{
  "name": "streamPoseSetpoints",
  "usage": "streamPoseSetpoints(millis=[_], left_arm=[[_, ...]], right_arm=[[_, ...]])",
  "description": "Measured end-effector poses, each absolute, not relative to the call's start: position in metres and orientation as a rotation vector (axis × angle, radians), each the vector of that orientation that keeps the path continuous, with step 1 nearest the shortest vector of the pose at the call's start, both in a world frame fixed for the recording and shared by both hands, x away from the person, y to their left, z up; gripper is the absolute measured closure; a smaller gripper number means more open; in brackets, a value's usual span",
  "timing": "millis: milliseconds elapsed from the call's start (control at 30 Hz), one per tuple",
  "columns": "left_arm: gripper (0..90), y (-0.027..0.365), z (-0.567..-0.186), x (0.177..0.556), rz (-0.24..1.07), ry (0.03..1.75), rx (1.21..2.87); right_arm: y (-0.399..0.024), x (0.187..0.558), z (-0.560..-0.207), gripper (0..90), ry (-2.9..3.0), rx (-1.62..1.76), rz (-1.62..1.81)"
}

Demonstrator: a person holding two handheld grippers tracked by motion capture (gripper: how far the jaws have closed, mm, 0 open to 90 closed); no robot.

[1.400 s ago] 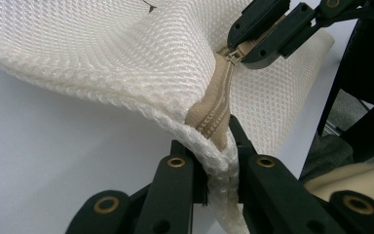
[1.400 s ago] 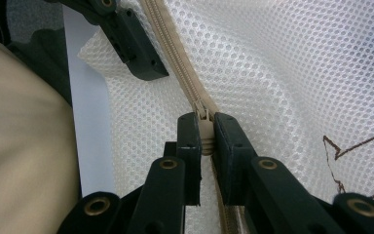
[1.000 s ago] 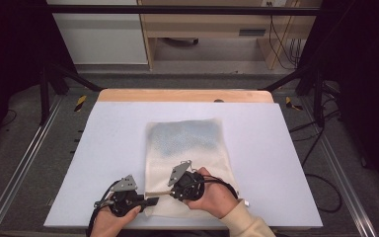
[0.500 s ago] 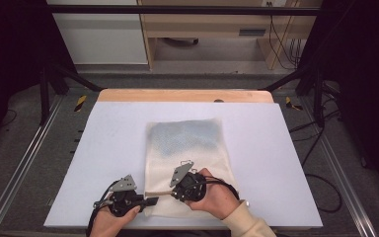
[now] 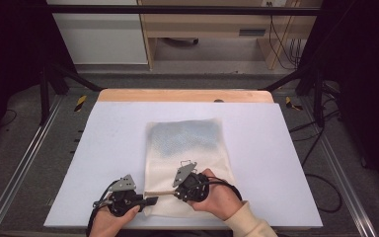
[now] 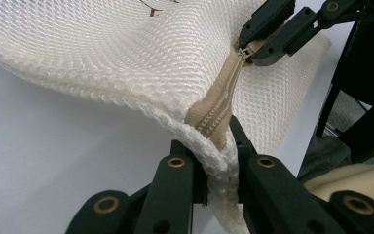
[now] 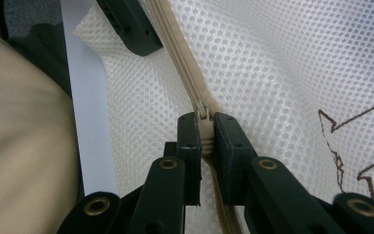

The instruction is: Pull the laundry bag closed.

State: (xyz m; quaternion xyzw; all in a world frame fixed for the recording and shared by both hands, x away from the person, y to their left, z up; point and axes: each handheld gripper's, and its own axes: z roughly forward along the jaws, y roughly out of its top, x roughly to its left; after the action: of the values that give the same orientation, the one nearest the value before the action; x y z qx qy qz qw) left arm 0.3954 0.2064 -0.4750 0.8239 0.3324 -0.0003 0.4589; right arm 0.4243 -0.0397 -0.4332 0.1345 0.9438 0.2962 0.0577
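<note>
Mesh bag (image 5: 185, 148) lies flat on the white table (image 5: 103, 148), near the edge where the person stands. It is cream, with a darker blue-grey patch showing through its far half. A tan zipper (image 5: 159, 193) runs along the near end of the bag, and both tools are at that end.

Left tool (image 5: 148, 201) sits at the near left corner of the bag. In the left tool view its two black jaws are squeezed tight on the thick corner seam (image 6: 219, 165), right where the zipper (image 6: 219, 109) ends. The corner is lifted a little off the table, so the mesh bag (image 6: 126, 53) curves up and away from the jaws.

Right tool (image 5: 176, 187) is a bit further along the zipper, on top of the bag. In the right tool view its jaws are pinched on the small zipper pull (image 7: 203, 127), with the zipper (image 7: 175, 53) running straight ahead from them across the mesh bag (image 7: 282, 63). A brown line drawing (image 7: 350, 146) shows on the mesh to one side.

The two tools are close together, with a short piece of zipper stretched between them. The left tool (image 7: 131, 24) shows at the far end of the zipper in the right tool view, and the right tool (image 6: 272, 34) shows up high in the left tool view. A cream sleeve (image 5: 249, 222) covers the person's right arm
</note>
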Motion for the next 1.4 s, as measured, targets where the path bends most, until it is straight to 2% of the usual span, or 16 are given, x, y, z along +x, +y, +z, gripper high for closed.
streamPoseSetpoints(millis=[1400], left_arm=[[83.8,0.207,-0.474,0.395,-0.004,0.814,2.03]], right_arm=[[-0.061,0.423,-0.434,81.9,2.837,0.46,0.931]])
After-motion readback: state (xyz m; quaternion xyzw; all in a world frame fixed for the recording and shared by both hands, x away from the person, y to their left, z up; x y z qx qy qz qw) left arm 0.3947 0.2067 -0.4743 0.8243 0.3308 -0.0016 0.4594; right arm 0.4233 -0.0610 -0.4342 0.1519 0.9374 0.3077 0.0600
